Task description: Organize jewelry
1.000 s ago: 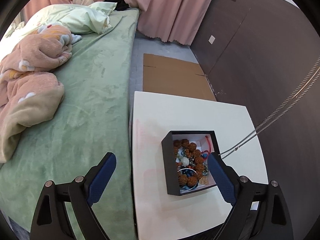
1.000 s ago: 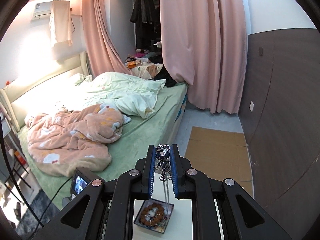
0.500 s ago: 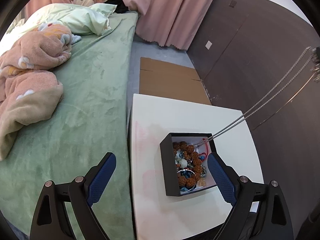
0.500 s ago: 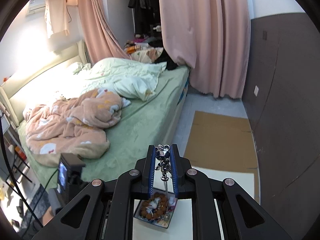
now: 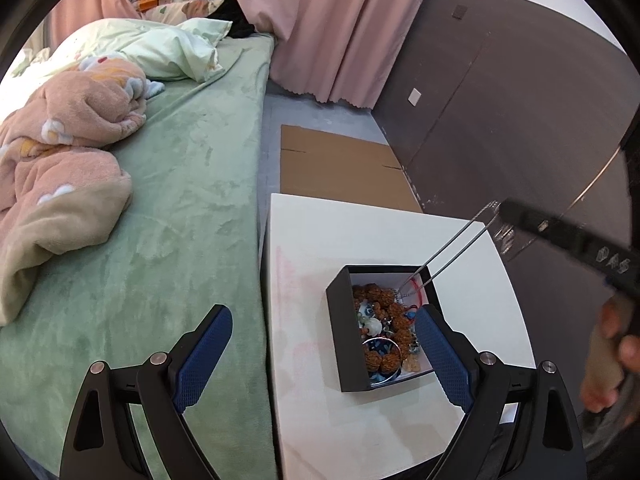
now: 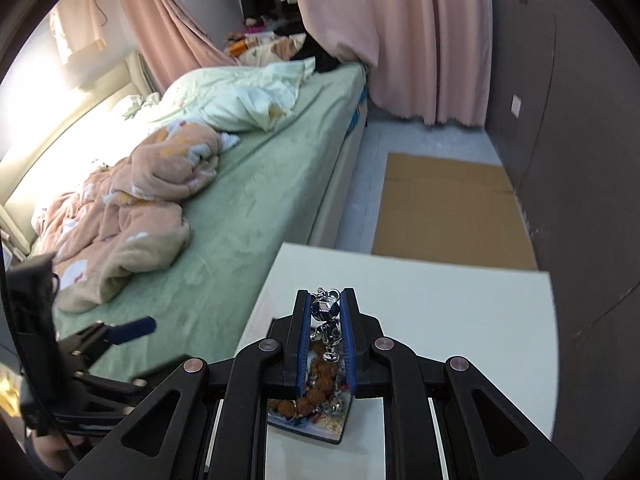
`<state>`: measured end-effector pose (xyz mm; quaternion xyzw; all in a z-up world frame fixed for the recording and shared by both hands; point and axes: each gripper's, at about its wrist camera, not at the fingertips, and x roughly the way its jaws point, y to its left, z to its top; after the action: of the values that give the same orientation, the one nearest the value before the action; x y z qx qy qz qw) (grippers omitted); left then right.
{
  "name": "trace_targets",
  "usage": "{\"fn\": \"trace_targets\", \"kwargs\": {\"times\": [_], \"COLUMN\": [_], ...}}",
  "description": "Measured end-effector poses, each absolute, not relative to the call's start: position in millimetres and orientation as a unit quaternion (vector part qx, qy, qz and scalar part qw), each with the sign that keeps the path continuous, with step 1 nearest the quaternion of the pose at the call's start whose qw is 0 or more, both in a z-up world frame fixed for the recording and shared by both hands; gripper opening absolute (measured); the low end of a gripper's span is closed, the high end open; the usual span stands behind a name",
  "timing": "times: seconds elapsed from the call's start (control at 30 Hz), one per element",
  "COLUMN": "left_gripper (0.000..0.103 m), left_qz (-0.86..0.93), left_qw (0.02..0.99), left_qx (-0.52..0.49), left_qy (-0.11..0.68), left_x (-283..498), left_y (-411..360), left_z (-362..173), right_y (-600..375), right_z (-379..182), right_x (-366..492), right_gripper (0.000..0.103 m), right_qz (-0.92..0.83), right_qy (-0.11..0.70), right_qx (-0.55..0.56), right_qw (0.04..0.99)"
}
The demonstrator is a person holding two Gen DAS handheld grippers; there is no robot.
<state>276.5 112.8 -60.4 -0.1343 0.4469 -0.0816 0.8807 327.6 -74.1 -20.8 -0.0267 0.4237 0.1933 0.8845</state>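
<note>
On the left of the room is the bed (image 5: pixel 180 200), with a pink blanket (image 5: pixel 68 152) on it, and right beside the bed stands the white table (image 5: pixel 320 240). Low in the left wrist view, the left gripper (image 5: pixel 320 356) has its blue pads spread wide and holds nothing. One pad hangs over the bed and the other is just in front of the box's right side. The black box (image 5: pixel 340 340) sits near the right front part of the table. It is full of brown beads (image 5: pixel 384 300) and other small jewelry. From the far right corner of the box, a thin chain (image 5: pixel 452 246) runs up and to the right, toward the right edge of the table, in two straight lines. Its low end is already inside the box. Its top end is pinched in the right gripper (image 6: pixel 325 320), whose pads are pressed close on a shiny charm (image 6: pixel 326 312). A hand (image 5: pixel 608 356) holds that tool at the far right. In the right wrist view the box lies straight below the pinched charm. So the right gripper is the one that matters now. I think it should go lower over the box and then let go, so the whole chain falls inside and not over the wall.
</note>
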Motion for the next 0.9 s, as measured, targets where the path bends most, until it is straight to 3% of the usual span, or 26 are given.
{"fn": "trace_targets", "kwargs": {"times": [0.2, 0.23, 0.33, 0.37, 0.63, 0.7, 0.77, 0.9], "left_gripper": [0.093, 0.093, 0.093, 0.093, 0.093, 0.093, 0.093, 0.093], "left_qz": [-0.078, -0.077, -0.069, -0.065, -0.076, -0.075, -0.079, -0.073], "left_qw": [0.881, 0.884, 0.891, 0.893, 0.899, 0.901, 0.904, 0.912], "left_qx": [-0.132, -0.127, -0.113, -0.108, -0.107, -0.110, -0.108, -0.096], "left_qy": [0.447, 0.444, 0.435, 0.431, 0.418, 0.414, 0.405, 0.392], "left_x": [275, 274, 271, 270, 259, 252, 245, 228], "left_y": [115, 114, 112, 111, 98, 94, 89, 81], "left_z": [-65, -65, -62, -61, -52, -48, -44, -40], "right_y": [-75, -77, -86, -90, -126, -133, -140, -155], "right_z": [-56, -61, -69, -69, -61, -59, -55, -50], "right_x": [338, 339, 338, 335, 307, 296, 282, 254], "right_gripper": [0.016, 0.022, 0.053, 0.057, 0.058, 0.067, 0.084, 0.095], "right_qz": [0.176, 0.174, 0.174, 0.172, 0.165, 0.163, 0.159, 0.154], "right_qy": [0.460, 0.469, 0.481, 0.477, 0.463, 0.458, 0.448, 0.429], "right_qx": [-0.013, -0.008, 0.013, 0.018, 0.059, 0.068, 0.072, 0.087], "right_qw": [0.870, 0.866, 0.859, 0.861, 0.869, 0.871, 0.877, 0.886]}}
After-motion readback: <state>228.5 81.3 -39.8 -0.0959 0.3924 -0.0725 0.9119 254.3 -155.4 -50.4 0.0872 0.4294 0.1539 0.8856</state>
